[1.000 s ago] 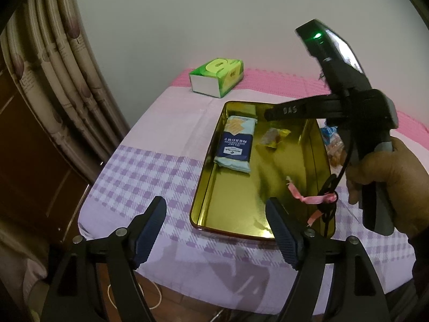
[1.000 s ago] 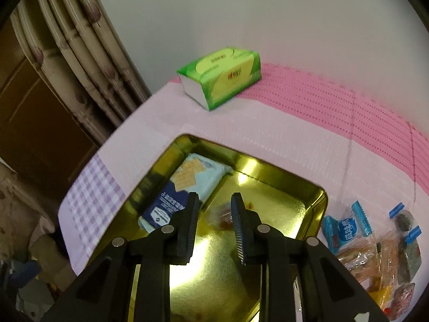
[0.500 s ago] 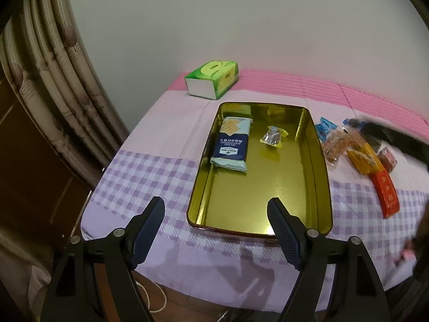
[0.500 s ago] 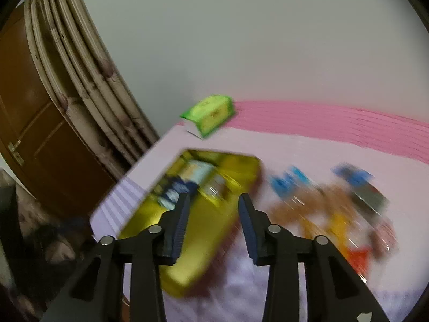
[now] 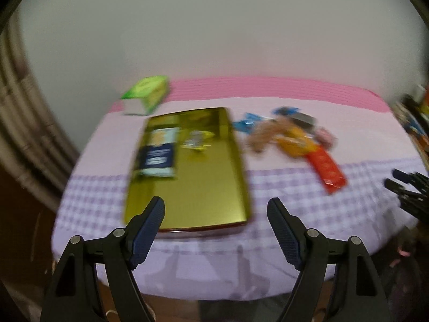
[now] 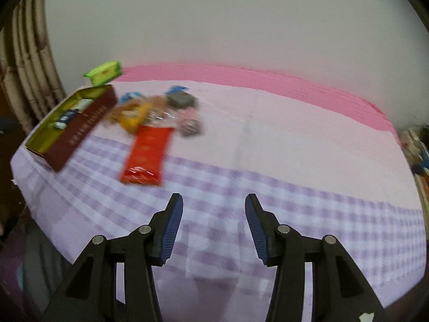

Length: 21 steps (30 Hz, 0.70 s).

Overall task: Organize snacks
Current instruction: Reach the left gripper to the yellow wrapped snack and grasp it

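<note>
While the right gripper (image 6: pixel 214 221) is held empty over the checked cloth (image 6: pixel 295 201), its jaws having just been opening, the left gripper (image 5: pixel 215 228) is kept wide and empty before the gold tin (image 5: pixel 203 187); loose snacks (image 5: pixel 289 136) are heaped beside it.

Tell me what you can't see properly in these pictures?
- Snack pile, left wrist view: motion blur smears the wrappers, so kinds and count are unclear.
- Writing on the gold tin's side, right wrist view: blurred, unreadable.
- Right hand-held gripper, left wrist view: cut off by the right edge.
- Things at the right edge, right wrist view: blurred, cropped.
</note>
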Available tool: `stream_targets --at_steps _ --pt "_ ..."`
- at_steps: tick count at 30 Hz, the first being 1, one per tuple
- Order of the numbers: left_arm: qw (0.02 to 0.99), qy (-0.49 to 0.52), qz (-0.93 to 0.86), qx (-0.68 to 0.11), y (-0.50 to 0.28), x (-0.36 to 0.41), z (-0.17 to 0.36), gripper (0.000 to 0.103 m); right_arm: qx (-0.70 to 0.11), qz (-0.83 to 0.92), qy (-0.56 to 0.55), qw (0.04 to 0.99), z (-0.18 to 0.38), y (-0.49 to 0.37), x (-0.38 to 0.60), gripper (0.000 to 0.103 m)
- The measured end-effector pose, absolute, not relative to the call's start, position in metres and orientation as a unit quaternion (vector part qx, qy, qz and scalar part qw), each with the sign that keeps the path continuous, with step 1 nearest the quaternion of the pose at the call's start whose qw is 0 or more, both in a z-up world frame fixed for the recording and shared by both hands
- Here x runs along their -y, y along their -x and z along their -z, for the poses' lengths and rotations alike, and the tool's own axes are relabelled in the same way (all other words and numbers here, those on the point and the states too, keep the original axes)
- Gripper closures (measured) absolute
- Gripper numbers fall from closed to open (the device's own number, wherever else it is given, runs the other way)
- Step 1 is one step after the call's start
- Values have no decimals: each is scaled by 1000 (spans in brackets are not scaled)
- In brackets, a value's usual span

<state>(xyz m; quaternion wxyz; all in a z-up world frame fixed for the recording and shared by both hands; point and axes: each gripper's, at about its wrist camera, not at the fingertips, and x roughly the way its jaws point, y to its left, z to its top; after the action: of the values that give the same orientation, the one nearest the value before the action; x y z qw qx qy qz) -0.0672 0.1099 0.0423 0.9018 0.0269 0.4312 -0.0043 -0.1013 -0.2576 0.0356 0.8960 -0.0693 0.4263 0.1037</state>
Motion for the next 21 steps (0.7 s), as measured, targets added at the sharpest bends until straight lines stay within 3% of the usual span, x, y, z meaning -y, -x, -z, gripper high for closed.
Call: stream_targets --at_steps 7,16,21 --pt "859 -6 134 -494 9 -52 -32 24 -428 -71 31 900 -12 115 307 50" --pt "808 80 152 -564 -91 -9 9 24 -415 -80 -5 906 -12 120 319 38" --pt "800 103 113 -581 -127 -7 33 24 -416 -86 -26 905 -11 118 325 38"
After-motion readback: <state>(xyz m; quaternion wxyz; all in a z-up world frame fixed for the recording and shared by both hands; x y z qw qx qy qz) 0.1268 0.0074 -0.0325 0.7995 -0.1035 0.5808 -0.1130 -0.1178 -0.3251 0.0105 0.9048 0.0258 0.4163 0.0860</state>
